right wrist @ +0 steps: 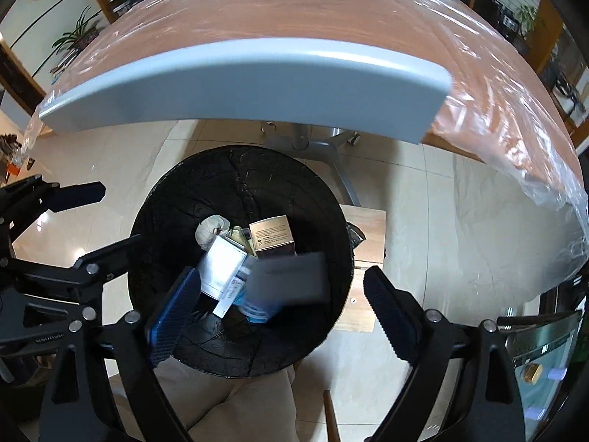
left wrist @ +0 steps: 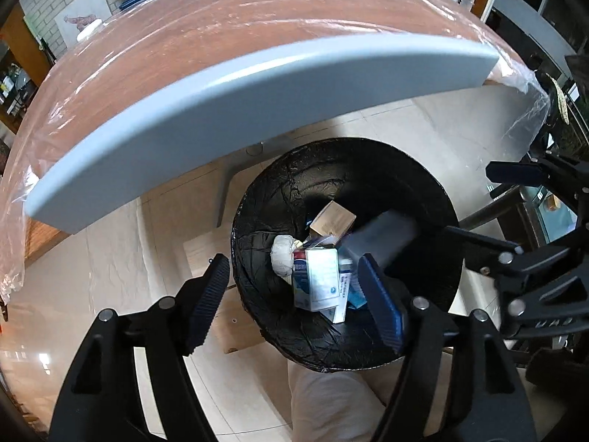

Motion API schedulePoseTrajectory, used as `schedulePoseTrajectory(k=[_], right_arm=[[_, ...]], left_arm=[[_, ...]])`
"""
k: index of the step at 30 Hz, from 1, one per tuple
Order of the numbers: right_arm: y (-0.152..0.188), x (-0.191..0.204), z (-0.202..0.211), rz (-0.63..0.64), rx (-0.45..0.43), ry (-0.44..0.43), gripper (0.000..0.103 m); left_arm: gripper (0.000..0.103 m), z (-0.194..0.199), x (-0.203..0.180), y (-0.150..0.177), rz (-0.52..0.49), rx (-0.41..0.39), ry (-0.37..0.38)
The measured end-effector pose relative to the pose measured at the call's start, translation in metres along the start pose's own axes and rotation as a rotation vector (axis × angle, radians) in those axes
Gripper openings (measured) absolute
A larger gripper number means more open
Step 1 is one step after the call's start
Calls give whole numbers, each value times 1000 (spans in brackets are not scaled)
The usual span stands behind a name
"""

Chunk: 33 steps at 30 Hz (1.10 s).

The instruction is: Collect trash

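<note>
A black-lined trash bin [left wrist: 265, 199] [right wrist: 176, 199] stands on the floor below the table edge. It holds a brown box [left wrist: 333, 217] [right wrist: 272, 232], a white-blue box [left wrist: 320, 280] [right wrist: 222, 269], a crumpled white wad [left wrist: 282, 258] [right wrist: 210, 230] and other packets. A blurred grey box [left wrist: 386, 235] [right wrist: 291, 276] is in mid-air over the bin, held by neither gripper. My left gripper [left wrist: 294, 294] [right wrist: 99, 217] is open above the bin. My right gripper [right wrist: 283, 305] [left wrist: 504, 213] is open above the bin too.
The plastic-covered wooden table [left wrist: 257, 29] [right wrist: 294, 11] with a grey edge [left wrist: 257, 92] [right wrist: 239, 84] overhangs beyond the bin. A table base [right wrist: 331, 143] and a wooden board [right wrist: 364, 235] lie on the tiled floor. My beige-trousered leg [right wrist: 235, 405] is below.
</note>
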State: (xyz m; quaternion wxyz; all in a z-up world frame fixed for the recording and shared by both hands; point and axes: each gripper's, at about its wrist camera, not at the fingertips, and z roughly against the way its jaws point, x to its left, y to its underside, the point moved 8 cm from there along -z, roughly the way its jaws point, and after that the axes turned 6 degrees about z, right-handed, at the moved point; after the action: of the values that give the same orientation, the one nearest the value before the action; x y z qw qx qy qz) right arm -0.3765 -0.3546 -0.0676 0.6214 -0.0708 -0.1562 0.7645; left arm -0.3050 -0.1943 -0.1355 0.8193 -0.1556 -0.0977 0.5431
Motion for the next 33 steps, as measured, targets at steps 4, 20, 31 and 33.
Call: schedulePoseTrajectory(k=[4, 20, 31, 33], right_arm=[[-6, -2, 24, -5, -49, -7, 89], [-171, -91, 81, -44, -353, 196, 99], [-248, -181, -5, -155, -249, 277, 99], [-254, -189, -11, -164, -243, 279, 99]], left_arm=[[73, 16, 2, -3, 0, -27, 11], [98, 88, 122, -142, 223, -350, -76], [98, 15, 230, -222, 372, -282, -135], [98, 3, 241, -233, 373, -270, -145]])
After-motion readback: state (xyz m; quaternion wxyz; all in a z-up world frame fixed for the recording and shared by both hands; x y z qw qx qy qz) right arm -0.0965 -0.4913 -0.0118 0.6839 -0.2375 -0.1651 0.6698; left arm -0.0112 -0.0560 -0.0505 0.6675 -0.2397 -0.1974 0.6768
